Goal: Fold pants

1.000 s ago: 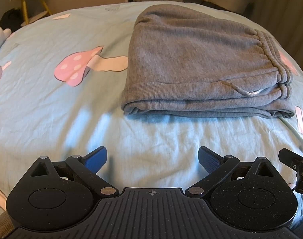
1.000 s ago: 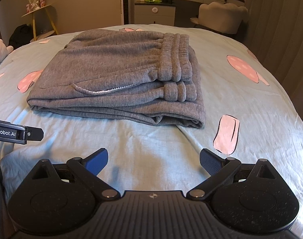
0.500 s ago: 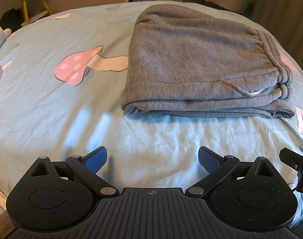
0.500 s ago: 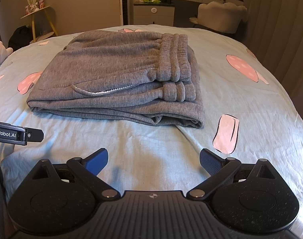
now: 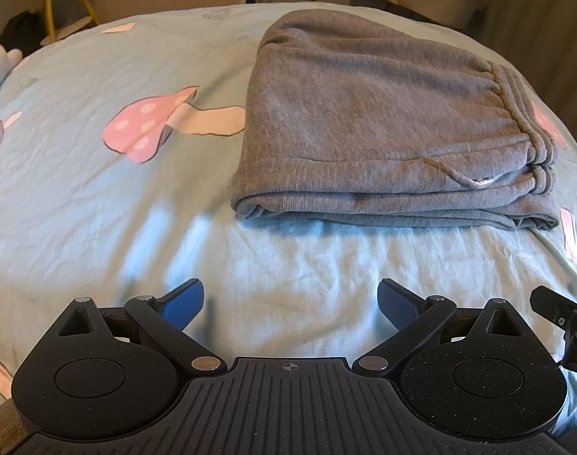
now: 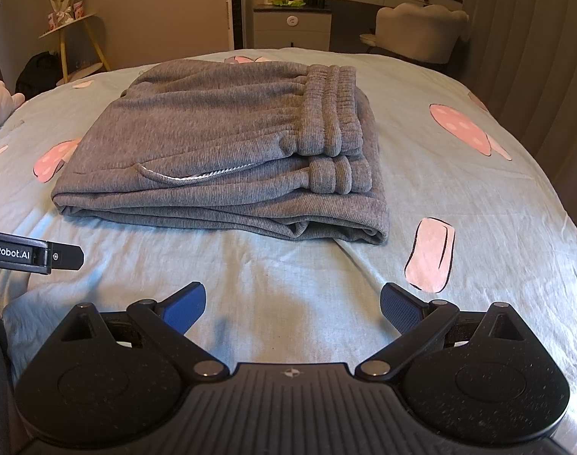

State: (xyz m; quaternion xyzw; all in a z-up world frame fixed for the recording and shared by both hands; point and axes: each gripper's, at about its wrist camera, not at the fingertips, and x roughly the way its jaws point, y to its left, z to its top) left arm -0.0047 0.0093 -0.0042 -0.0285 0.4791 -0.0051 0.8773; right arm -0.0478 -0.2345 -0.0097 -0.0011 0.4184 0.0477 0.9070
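Grey sweatpants [image 5: 383,125] lie folded in a flat stack on the light blue bedsheet [image 5: 98,197], waistband at the right end. They also show in the right wrist view [image 6: 227,151], with the ribbed waistband [image 6: 334,113] and a white drawstring [image 6: 189,176] visible. My left gripper [image 5: 290,301] is open and empty, hovering over bare sheet in front of the pants. My right gripper [image 6: 293,303] is open and empty, also short of the stack's near edge. Neither touches the pants.
The sheet has pink mushroom prints [image 5: 151,129]. Part of the left gripper [image 6: 34,256] shows at the left of the right wrist view. A dresser [image 6: 292,26], a white chair [image 6: 421,30] and a yellow side table [image 6: 72,38] stand beyond the bed.
The right wrist view has risen or tilted slightly, so the pants sit a bit lower in frame. The left view is nearly unchanged. Both grippers stay open.
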